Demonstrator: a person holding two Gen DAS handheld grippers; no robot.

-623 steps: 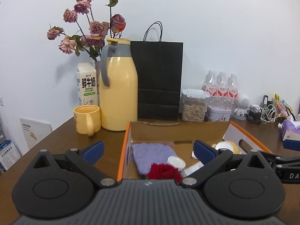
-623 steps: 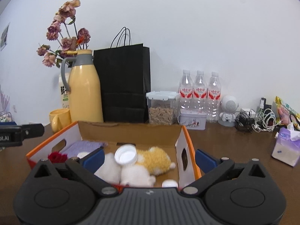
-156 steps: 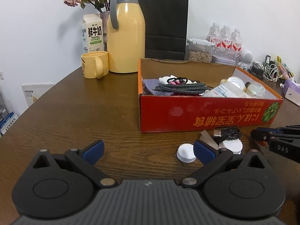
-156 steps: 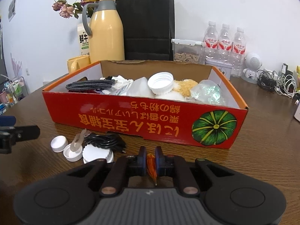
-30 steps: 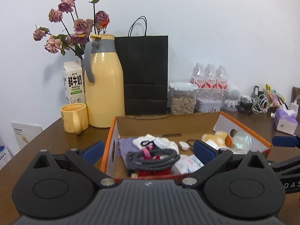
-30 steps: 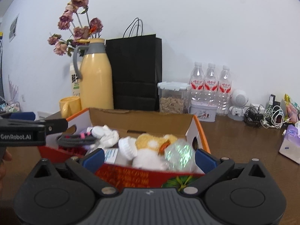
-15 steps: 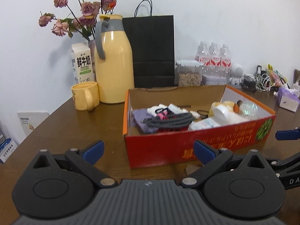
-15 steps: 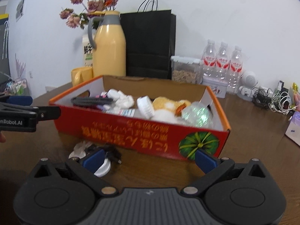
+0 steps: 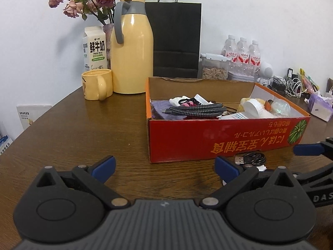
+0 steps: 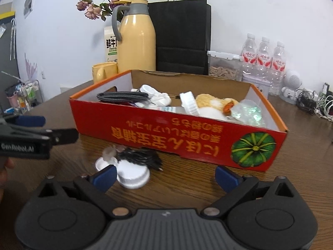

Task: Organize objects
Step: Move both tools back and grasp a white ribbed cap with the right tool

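On table (image 9: 87, 129), box (image 9: 218, 137) long axis runs left-right.

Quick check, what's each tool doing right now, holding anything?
Left tool: open, holding nothing.
Right tool: open, has just been closing a little, nothing between its fingers; the white cap is just ahead.

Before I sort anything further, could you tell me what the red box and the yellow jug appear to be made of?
The red box looks like corrugated cardboard: matte printed outside, raw brown inner wall, folded edges. The yellow jug seems glossy plastic or enamelled metal, judging by its sharp highlights; its grey handle looks like matte plastic.
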